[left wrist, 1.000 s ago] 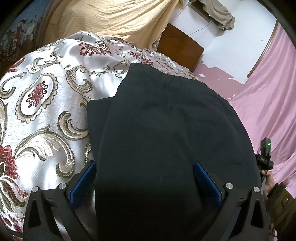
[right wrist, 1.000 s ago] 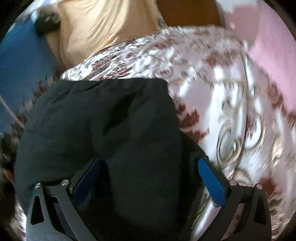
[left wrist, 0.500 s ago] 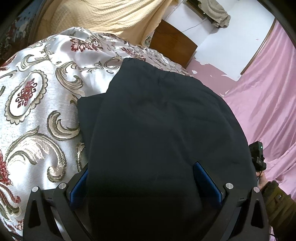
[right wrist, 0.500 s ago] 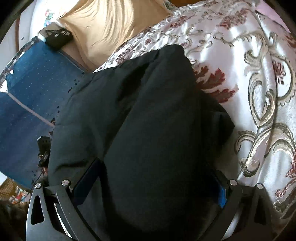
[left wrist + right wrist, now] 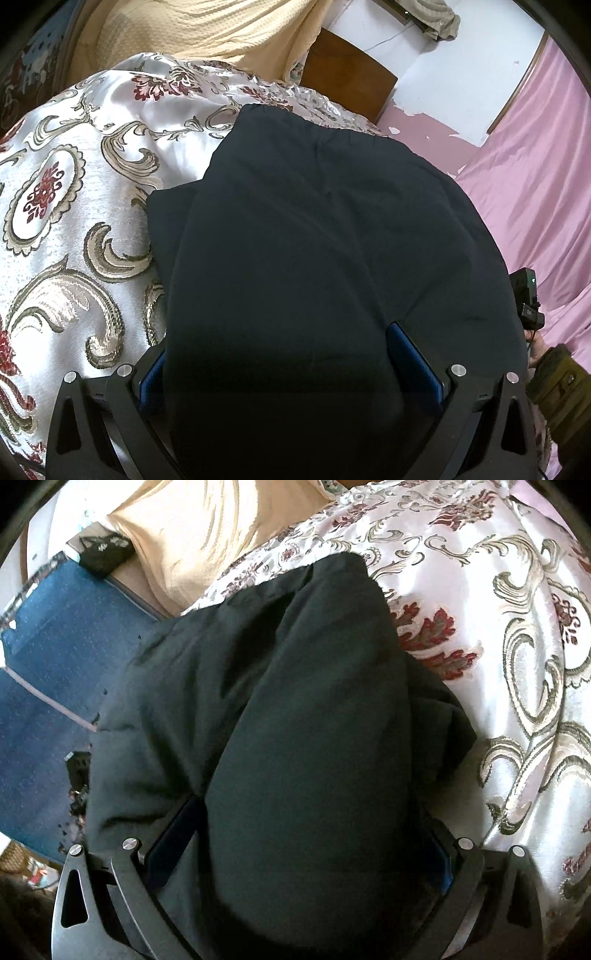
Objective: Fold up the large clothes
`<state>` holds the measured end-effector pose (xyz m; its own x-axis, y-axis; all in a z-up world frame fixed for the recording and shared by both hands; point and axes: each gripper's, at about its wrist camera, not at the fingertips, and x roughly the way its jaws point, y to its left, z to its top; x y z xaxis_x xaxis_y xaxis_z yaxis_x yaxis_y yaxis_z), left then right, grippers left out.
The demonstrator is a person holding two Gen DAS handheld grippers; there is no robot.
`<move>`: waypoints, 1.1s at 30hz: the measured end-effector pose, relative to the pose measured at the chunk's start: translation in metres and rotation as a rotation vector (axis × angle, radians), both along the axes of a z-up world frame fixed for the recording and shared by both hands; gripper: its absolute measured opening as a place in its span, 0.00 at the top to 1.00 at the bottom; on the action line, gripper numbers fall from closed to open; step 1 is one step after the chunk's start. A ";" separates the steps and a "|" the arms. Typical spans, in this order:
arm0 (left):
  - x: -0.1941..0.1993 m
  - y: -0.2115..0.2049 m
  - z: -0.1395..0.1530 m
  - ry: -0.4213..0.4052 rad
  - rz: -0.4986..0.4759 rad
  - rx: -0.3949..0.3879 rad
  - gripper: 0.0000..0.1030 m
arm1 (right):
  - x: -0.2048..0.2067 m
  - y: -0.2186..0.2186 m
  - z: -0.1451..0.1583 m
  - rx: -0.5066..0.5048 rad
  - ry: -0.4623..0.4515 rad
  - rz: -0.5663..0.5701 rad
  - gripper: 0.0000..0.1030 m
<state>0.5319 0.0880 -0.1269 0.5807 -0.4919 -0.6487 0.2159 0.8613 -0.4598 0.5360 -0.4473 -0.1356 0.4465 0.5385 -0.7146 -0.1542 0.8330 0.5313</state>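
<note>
A large black garment (image 5: pixel 314 221) lies folded on a silver bedspread (image 5: pixel 74 184) with floral scrolls. My left gripper (image 5: pixel 280 332) is at the garment's near edge, fingers wide apart and open, and the cloth bulges up between the blue pads (image 5: pixel 413 362). In the right wrist view the same black garment (image 5: pixel 295 664) mounds over my right gripper (image 5: pixel 310 819). That gripper also stands open, its fingers half buried in the fabric. A narrower folded layer lies on top of a wider one.
A yellow blanket (image 5: pixel 203 33) and a brown wooden board (image 5: pixel 347 88) lie beyond the bedspread. Pink cloth (image 5: pixel 535 184) hangs at the right, where a hand and olive sleeve (image 5: pixel 554 384) hold the other gripper. A blue surface (image 5: pixel 55 664) lies left of the bed.
The right view has swung left and steadied, and the garment now heaps over its fingers. The left gripper has shifted only slightly, with cloth covering more of its left pad.
</note>
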 end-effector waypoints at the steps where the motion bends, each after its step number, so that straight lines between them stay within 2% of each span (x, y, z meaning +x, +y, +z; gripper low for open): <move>1: 0.000 0.000 0.000 0.000 0.000 0.002 0.00 | 0.000 0.004 0.001 -0.027 0.001 0.003 0.01; 16: 0.005 -0.006 0.002 0.017 -0.002 0.025 0.00 | -0.005 0.020 0.005 -0.136 0.067 -0.103 0.01; 22: 0.007 -0.009 0.006 0.014 -0.013 0.039 0.02 | -0.010 0.044 0.013 -0.195 0.049 -0.142 0.01; 25: 0.003 -0.013 0.013 -0.012 -0.031 0.060 0.17 | -0.014 0.048 0.017 -0.211 0.031 -0.157 0.09; 26: 0.002 -0.013 0.015 -0.022 -0.033 0.068 0.25 | -0.015 0.047 0.019 -0.211 0.028 -0.165 0.12; 27: 0.000 -0.015 0.019 -0.039 -0.032 0.083 0.30 | -0.017 0.049 0.022 -0.210 0.023 -0.186 0.18; 30: -0.002 -0.013 0.026 -0.048 -0.004 0.088 0.58 | -0.025 0.058 0.031 -0.247 0.004 -0.222 0.34; 33: -0.009 -0.012 0.037 -0.081 0.025 0.098 0.73 | -0.029 0.064 0.041 -0.295 -0.016 -0.249 0.52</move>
